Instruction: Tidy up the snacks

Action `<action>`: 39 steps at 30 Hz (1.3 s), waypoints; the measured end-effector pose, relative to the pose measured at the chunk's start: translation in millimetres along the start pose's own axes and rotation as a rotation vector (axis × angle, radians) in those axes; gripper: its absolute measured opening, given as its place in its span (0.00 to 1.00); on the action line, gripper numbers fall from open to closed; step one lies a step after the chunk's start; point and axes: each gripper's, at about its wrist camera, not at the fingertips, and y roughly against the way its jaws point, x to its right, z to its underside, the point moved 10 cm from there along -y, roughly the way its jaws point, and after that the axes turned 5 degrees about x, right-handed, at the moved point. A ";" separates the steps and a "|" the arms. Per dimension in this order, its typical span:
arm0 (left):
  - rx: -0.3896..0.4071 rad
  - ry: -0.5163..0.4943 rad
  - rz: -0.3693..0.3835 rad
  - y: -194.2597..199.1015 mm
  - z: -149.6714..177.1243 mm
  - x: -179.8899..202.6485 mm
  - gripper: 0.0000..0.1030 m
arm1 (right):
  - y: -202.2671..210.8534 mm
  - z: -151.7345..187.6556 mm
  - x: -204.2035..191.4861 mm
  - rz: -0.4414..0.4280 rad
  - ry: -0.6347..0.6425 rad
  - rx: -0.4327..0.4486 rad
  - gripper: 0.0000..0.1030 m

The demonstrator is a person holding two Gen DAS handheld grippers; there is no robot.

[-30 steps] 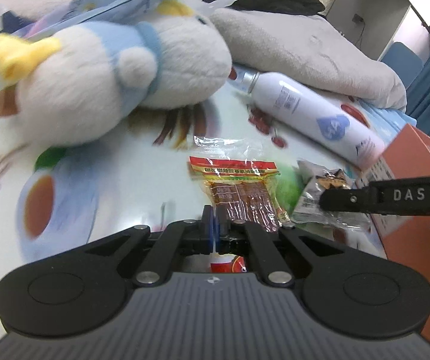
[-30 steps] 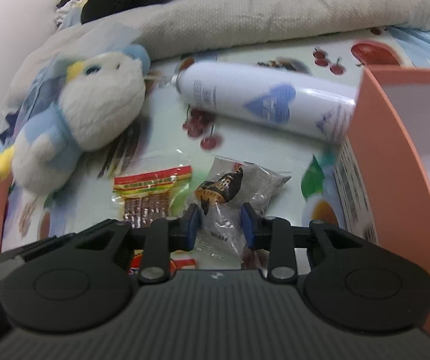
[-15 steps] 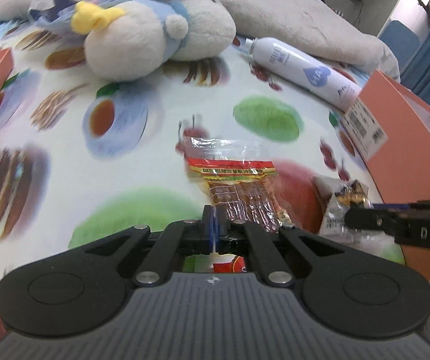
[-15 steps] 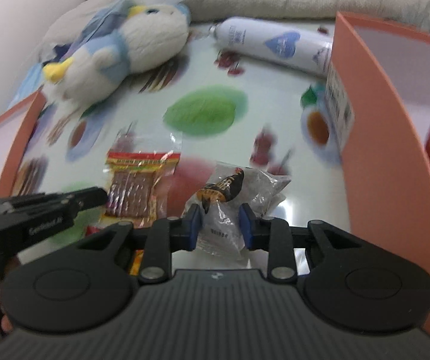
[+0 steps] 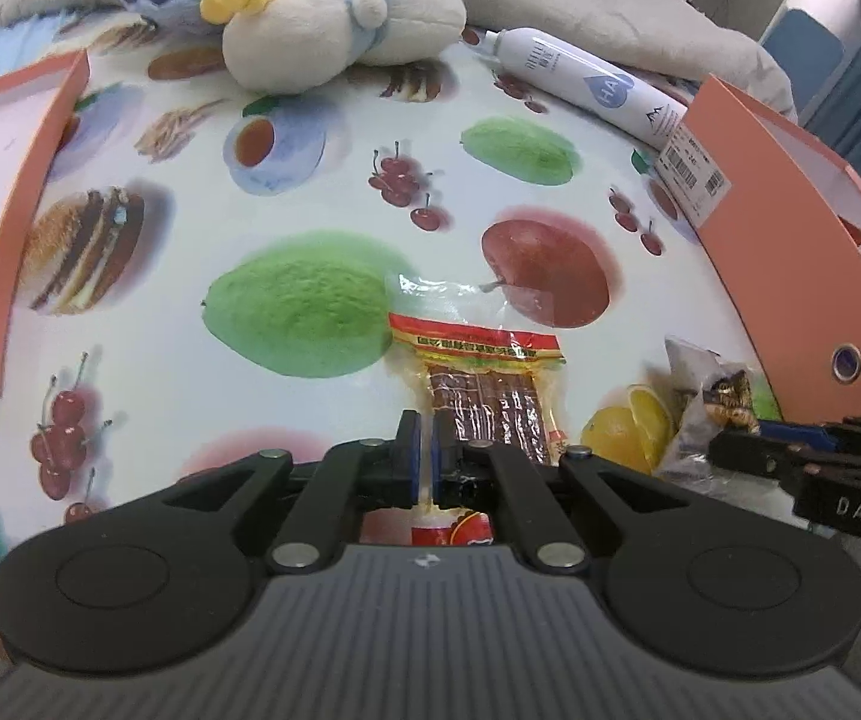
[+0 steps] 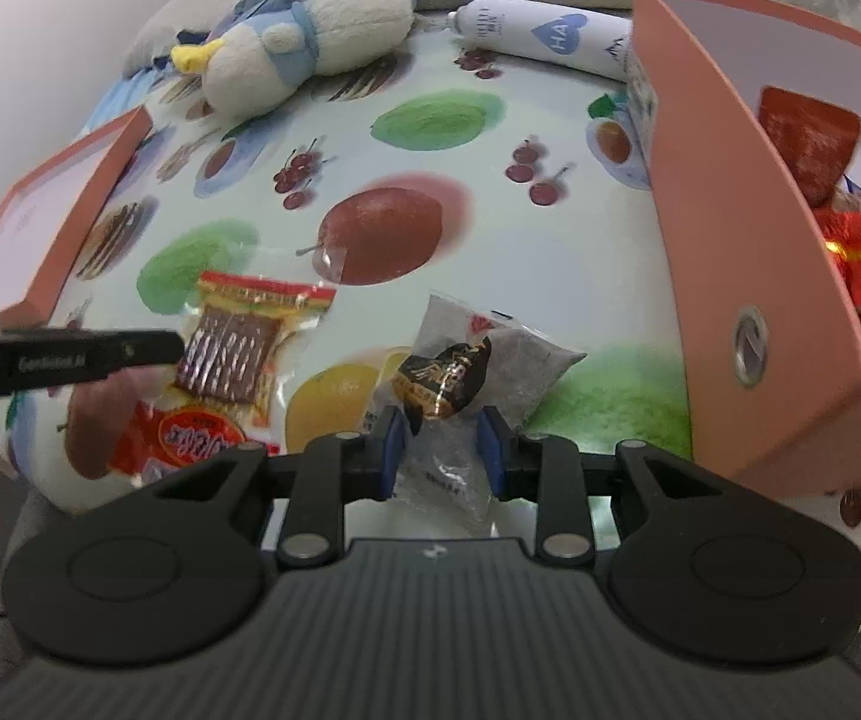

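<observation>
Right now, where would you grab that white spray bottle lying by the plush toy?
Grip the white spray bottle across the middle of its straight barrel, coming from above. It lies flat, its far end hidden behind the orange box, so claw fingers probably fit either side.

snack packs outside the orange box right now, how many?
2: the red-labelled meat-stick pack in the left jaws, and the clear pack with a dark sweet in the right jaws. More sit inside the box, partly hidden.

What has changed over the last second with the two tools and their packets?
Both tools pulled back from the plush toy and bottle, each carrying its packet. Unchanged: left tool clamps the red snack pack, right tool grips the clear wrapped snack.
</observation>
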 end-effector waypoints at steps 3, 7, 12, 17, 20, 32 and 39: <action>-0.024 0.019 -0.014 0.5 -0.8 2.3 0.16 | 7.0 -1.6 4.2 0.016 -0.019 0.029 0.41; 0.028 0.039 -0.059 4.5 -12.2 2.6 0.69 | 11.9 -0.7 8.3 0.025 -0.032 0.066 0.70; 0.005 0.088 -0.042 -0.2 -18.5 15.2 0.86 | 7.6 -0.5 6.4 0.015 -0.002 0.091 0.70; -0.028 0.071 -0.058 -16.1 -18.1 28.8 0.89 | -6.3 2.4 3.7 -0.001 -0.003 0.093 0.71; -0.044 0.039 -0.081 -26.8 -14.7 34.5 0.89 | -14.7 7.3 2.4 -0.014 0.011 0.084 0.70; -0.084 -0.131 -0.162 -50.0 1.8 48.9 0.89 | -9.3 14.3 15.4 0.015 0.084 0.066 0.52; -0.072 -0.154 -0.161 -50.9 5.0 52.7 0.82 | -7.3 18.1 18.1 0.020 0.092 0.072 0.52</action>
